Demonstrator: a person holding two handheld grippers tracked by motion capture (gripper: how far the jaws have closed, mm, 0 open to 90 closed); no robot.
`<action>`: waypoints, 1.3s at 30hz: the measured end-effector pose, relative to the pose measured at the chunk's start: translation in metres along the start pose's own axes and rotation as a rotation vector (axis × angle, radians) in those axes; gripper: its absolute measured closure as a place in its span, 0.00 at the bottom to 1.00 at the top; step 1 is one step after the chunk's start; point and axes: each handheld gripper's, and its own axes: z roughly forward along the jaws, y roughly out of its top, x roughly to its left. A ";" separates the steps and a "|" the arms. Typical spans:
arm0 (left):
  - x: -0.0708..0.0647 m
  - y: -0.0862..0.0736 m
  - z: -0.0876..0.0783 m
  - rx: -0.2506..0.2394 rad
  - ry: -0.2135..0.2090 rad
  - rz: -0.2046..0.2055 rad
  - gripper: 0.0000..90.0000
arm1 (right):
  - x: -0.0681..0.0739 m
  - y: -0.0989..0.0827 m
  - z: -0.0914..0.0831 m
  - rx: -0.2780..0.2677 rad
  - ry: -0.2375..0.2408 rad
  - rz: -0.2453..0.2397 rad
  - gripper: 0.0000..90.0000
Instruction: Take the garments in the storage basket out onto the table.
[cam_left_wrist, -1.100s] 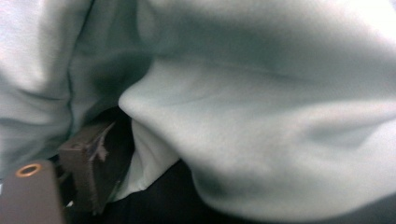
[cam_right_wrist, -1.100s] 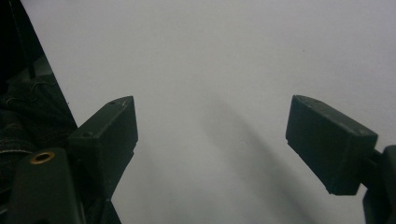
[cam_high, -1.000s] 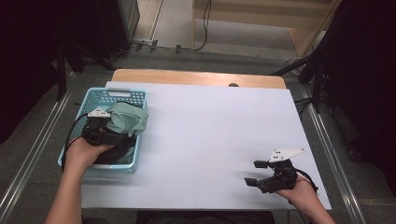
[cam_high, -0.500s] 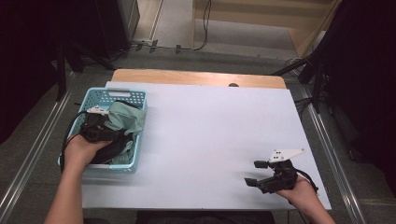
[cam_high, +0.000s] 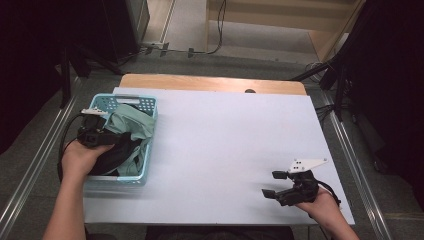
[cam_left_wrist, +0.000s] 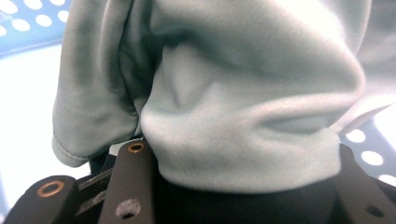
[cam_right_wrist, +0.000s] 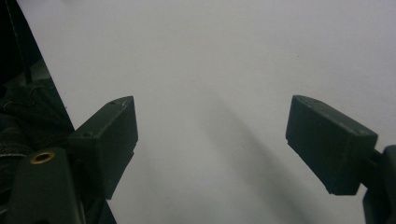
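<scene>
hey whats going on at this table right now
A person is working with a gripper in each hand. The left gripper is down in the light blue basket at the left side of the white table. Its jaws have just been closing, and a bunched fold of the pale green garment sits between them, with dark clothing underneath. The right gripper rests near the table's front right corner, its jaws wide apart over bare tabletop, holding nothing.

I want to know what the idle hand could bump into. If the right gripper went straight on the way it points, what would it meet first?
Probably nothing soon: the right gripper, jaws open, points left across the bare white table. The blue basket lies farther that way, though the depth is hard to judge.
</scene>
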 end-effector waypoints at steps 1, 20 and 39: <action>0.000 0.001 -0.003 -0.008 -0.006 -0.003 0.62 | 0.000 0.000 0.000 -0.002 0.001 0.002 0.17; -0.007 0.028 -0.040 -0.034 -0.072 0.012 0.62 | -0.002 0.001 -0.001 -0.023 0.002 0.014 0.17; -0.023 0.067 -0.071 -0.057 -0.175 0.053 0.62 | -0.002 0.001 -0.002 -0.025 0.004 0.014 0.17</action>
